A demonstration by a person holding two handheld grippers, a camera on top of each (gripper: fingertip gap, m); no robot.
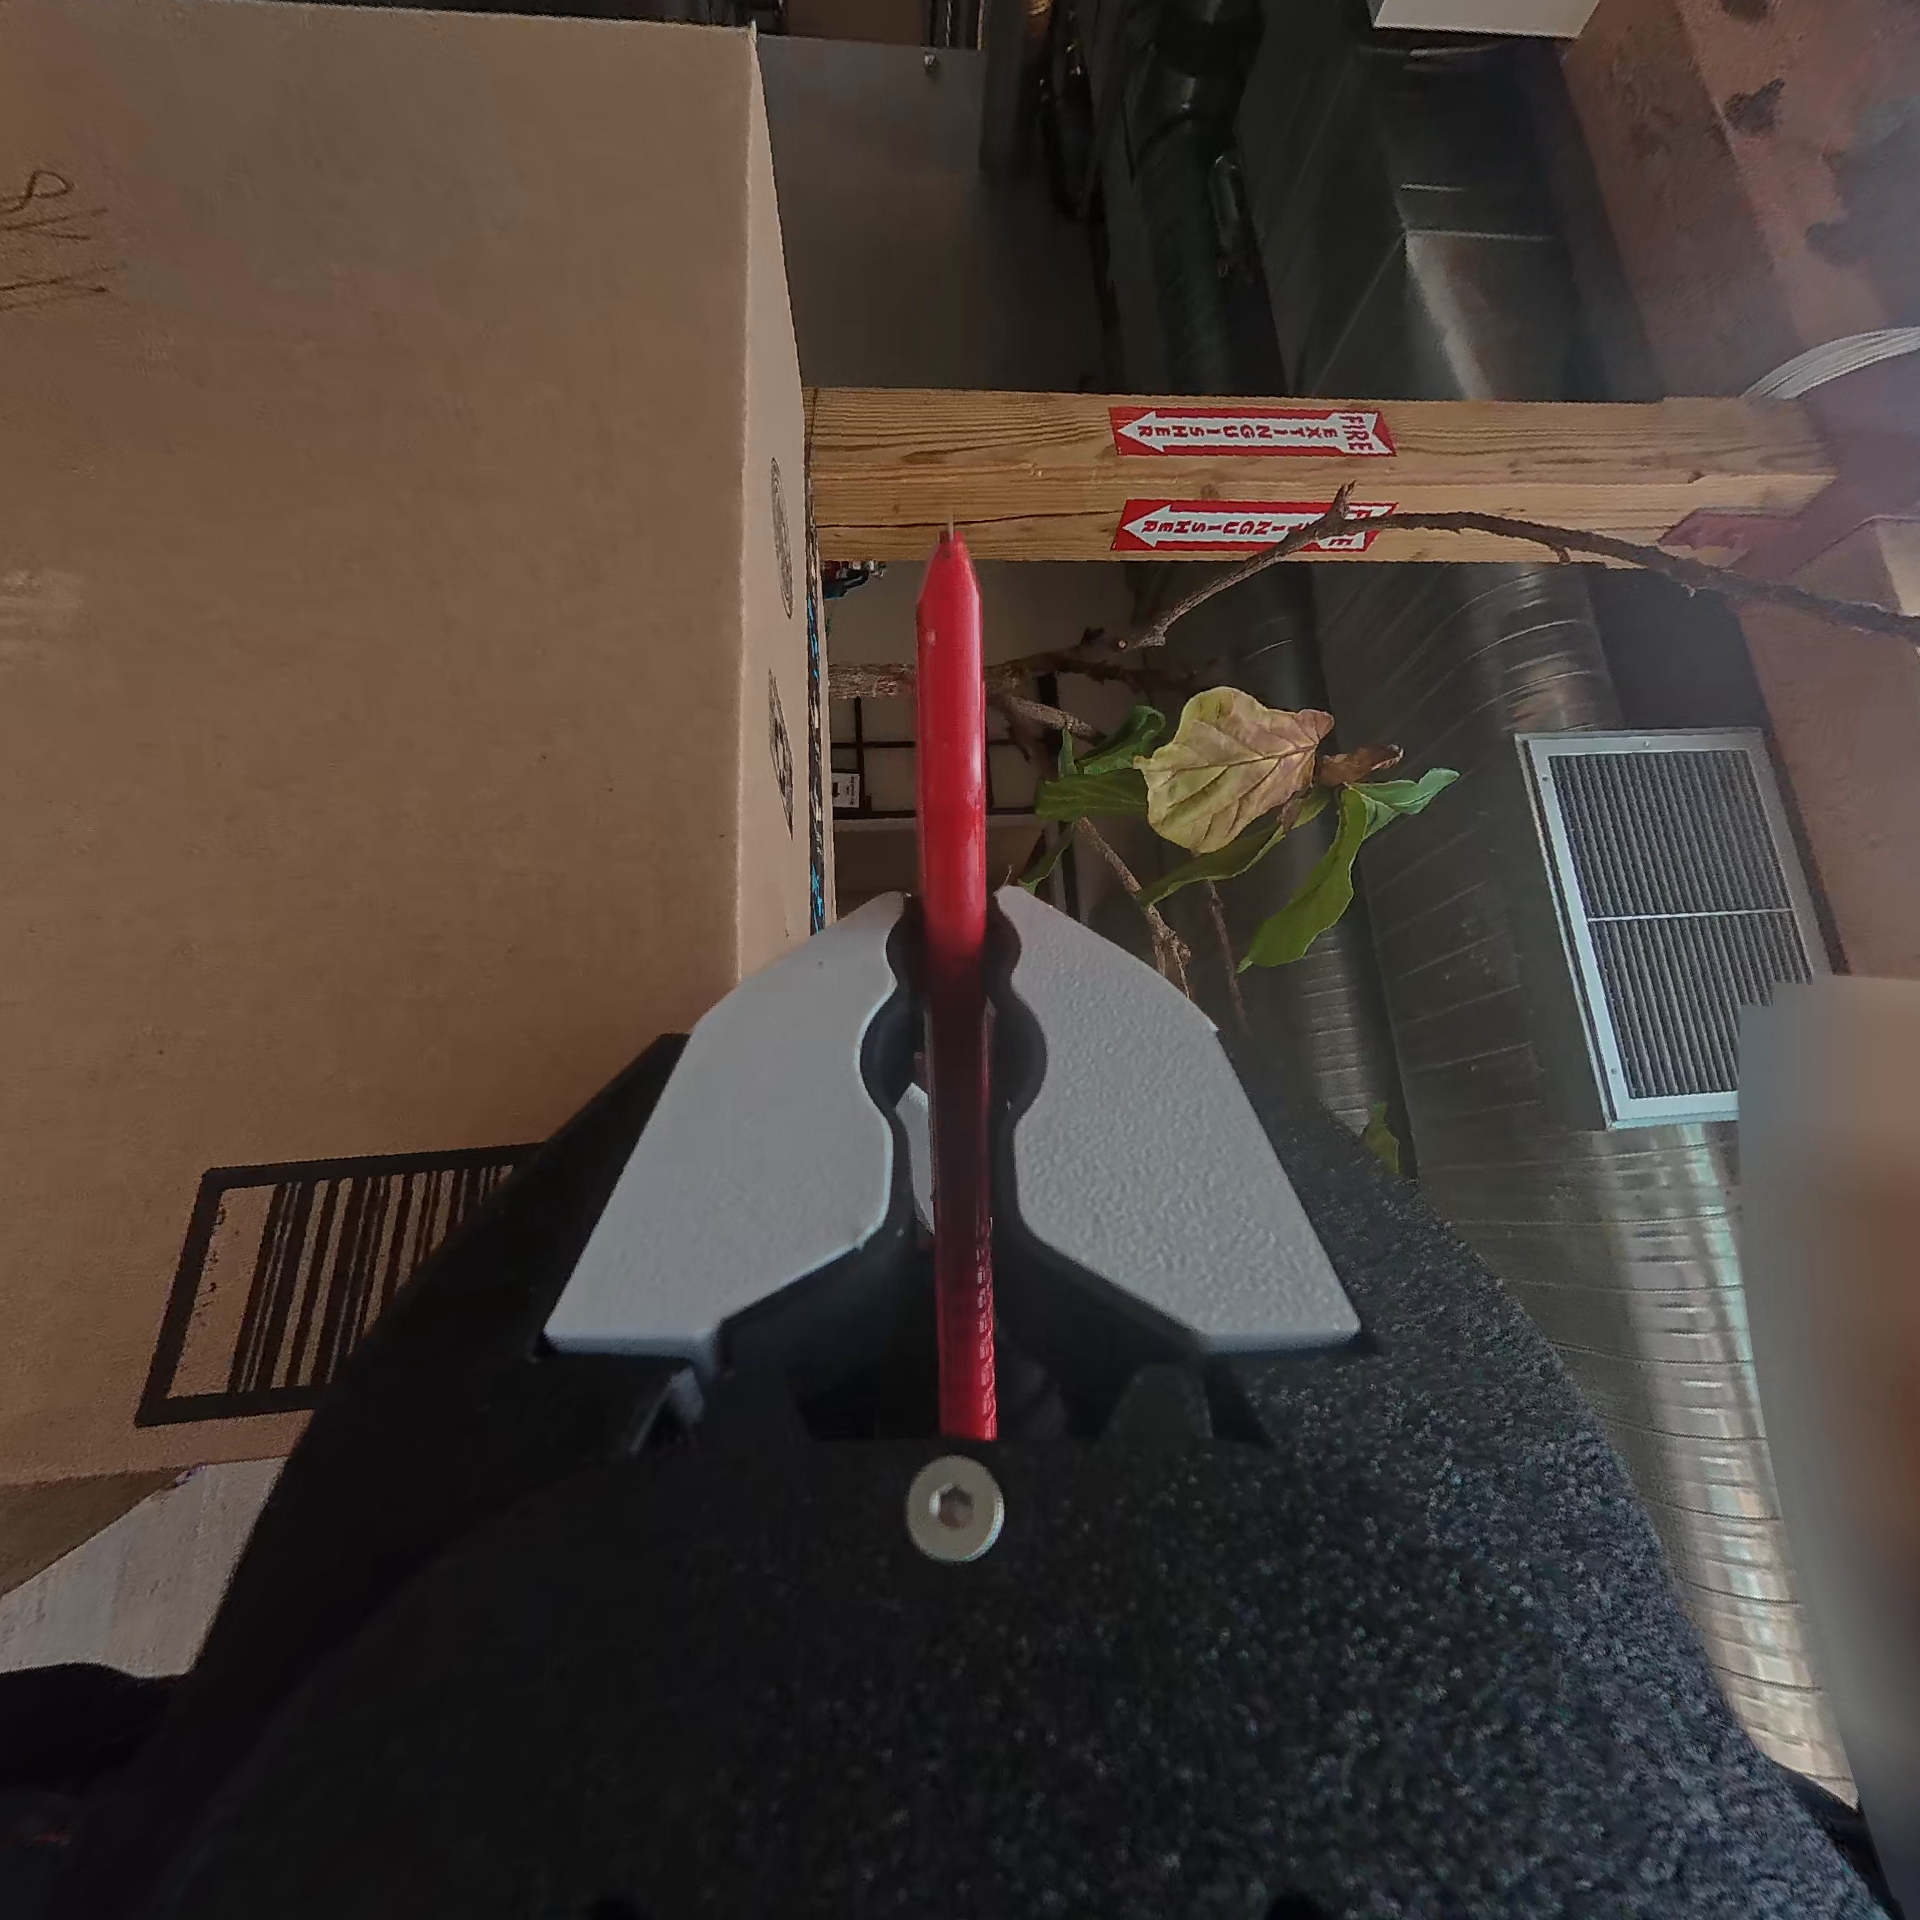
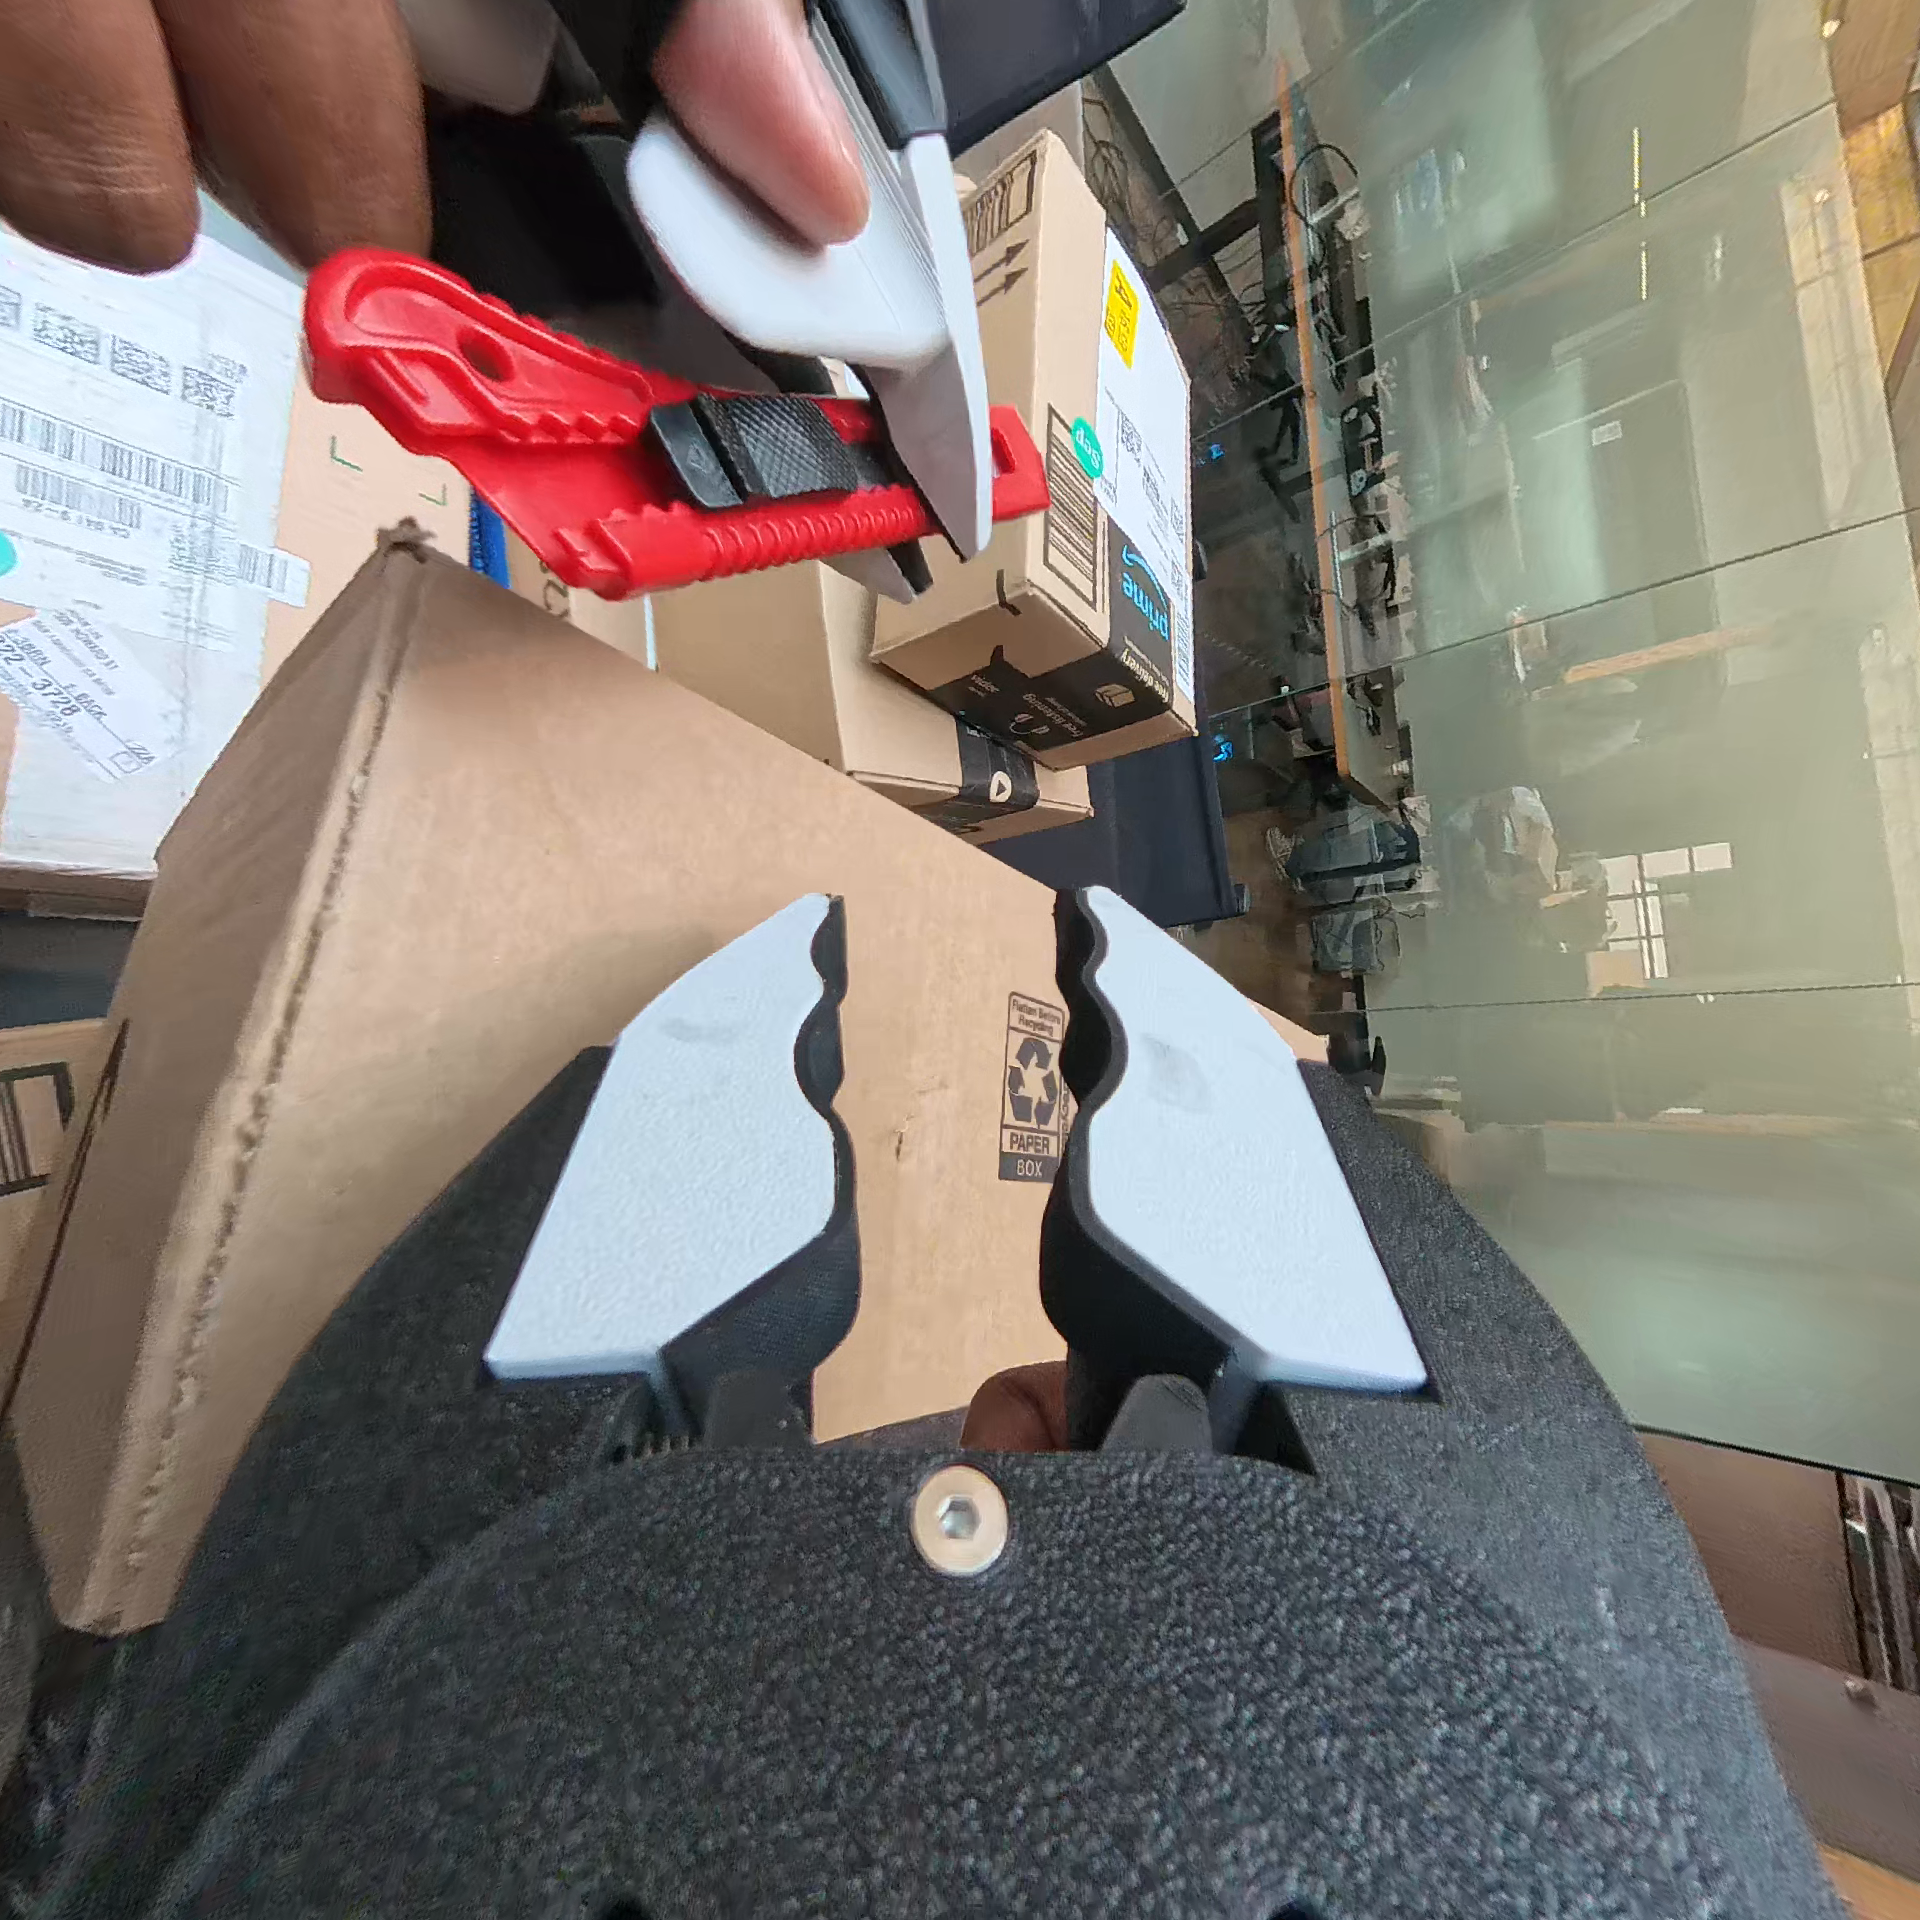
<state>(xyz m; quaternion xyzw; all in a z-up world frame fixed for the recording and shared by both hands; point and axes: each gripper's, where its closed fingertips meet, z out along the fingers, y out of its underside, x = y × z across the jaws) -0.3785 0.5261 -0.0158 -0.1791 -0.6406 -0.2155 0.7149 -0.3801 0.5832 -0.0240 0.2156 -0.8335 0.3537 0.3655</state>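
Left wrist view, left claw (image 1: 951,925) clamped on red box cutter (image 1: 951,748); right claw (image 2: 951,909) agape, near labelled cardboard box (image 2: 520,883)

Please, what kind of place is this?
Probably an office or workshop storage corner: stacked cardboard boxes, bare ceiling ducts and a glass wall. The left gripper holds a red cutter; the right gripper is open.
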